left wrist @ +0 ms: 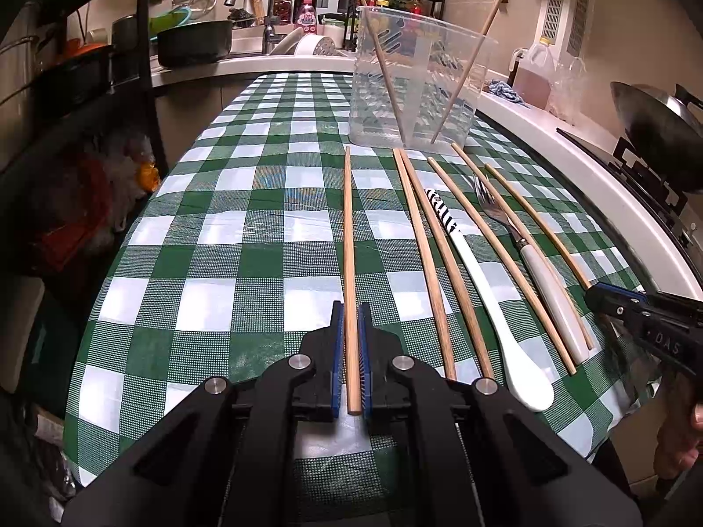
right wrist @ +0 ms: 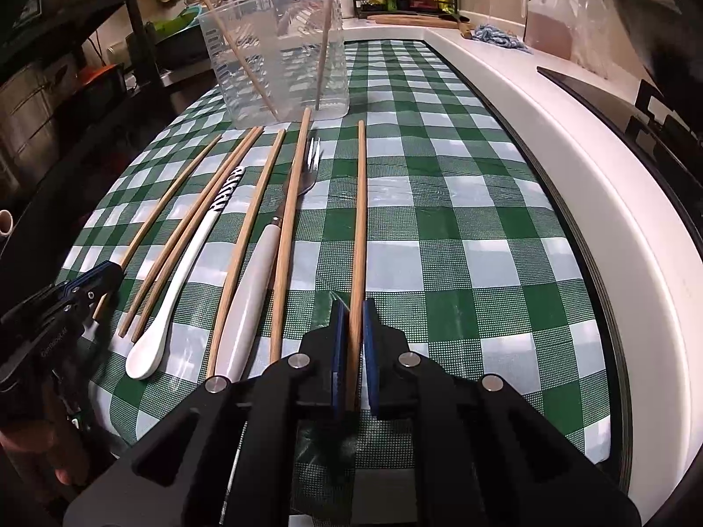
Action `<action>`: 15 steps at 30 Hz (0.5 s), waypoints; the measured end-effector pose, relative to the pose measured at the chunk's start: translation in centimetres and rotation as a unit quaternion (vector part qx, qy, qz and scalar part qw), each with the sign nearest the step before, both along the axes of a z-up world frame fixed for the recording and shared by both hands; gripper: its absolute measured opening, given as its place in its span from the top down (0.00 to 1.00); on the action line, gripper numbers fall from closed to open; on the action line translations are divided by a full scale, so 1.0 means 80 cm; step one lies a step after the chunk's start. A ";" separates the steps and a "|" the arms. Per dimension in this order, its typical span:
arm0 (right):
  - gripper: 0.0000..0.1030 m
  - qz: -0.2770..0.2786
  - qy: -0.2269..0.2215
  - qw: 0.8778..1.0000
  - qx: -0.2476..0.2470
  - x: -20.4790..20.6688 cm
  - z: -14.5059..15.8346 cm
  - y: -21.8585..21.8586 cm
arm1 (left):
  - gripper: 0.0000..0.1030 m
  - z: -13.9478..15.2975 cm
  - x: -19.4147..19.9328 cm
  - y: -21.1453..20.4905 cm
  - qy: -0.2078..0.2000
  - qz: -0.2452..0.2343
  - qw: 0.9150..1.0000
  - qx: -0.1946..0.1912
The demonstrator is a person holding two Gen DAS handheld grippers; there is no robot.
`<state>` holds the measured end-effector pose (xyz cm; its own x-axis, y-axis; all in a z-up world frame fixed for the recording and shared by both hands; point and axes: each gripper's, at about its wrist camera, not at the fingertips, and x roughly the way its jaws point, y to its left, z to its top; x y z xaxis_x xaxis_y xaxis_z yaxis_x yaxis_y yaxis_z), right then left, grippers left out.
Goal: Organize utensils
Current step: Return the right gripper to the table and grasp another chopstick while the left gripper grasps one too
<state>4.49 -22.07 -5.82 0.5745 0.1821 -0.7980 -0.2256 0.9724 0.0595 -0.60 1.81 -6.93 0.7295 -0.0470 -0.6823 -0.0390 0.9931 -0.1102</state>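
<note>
Left wrist view — each gripper [left wrist: 350,320] clamps one pale, slender wooden chopstick [left wrist: 349,237].

The table [left wrist: 219,228] is covered by a green-and-white checked cloth [right wrist: 439,228]. A clear plastic container [left wrist: 417,83] stands at its far end. Before it lie wooden chopsticks [left wrist: 443,263], a white spoon [left wrist: 492,303] and a white-handled fork [left wrist: 527,246], roughly parallel.
</note>
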 end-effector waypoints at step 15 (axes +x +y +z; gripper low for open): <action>0.94 -0.009 0.001 1.000 0.003 0.006 0.000 0.000 | 0.94 0.001 0.002 -0.006 -0.003 -0.002 1.000 0.012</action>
<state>4.96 -22.06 -5.85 0.5765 0.1764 -0.7978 -0.2087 0.9758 0.0650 -0.41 1.34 -6.88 0.7339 -0.0330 -0.6784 -0.0353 0.9956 -0.0866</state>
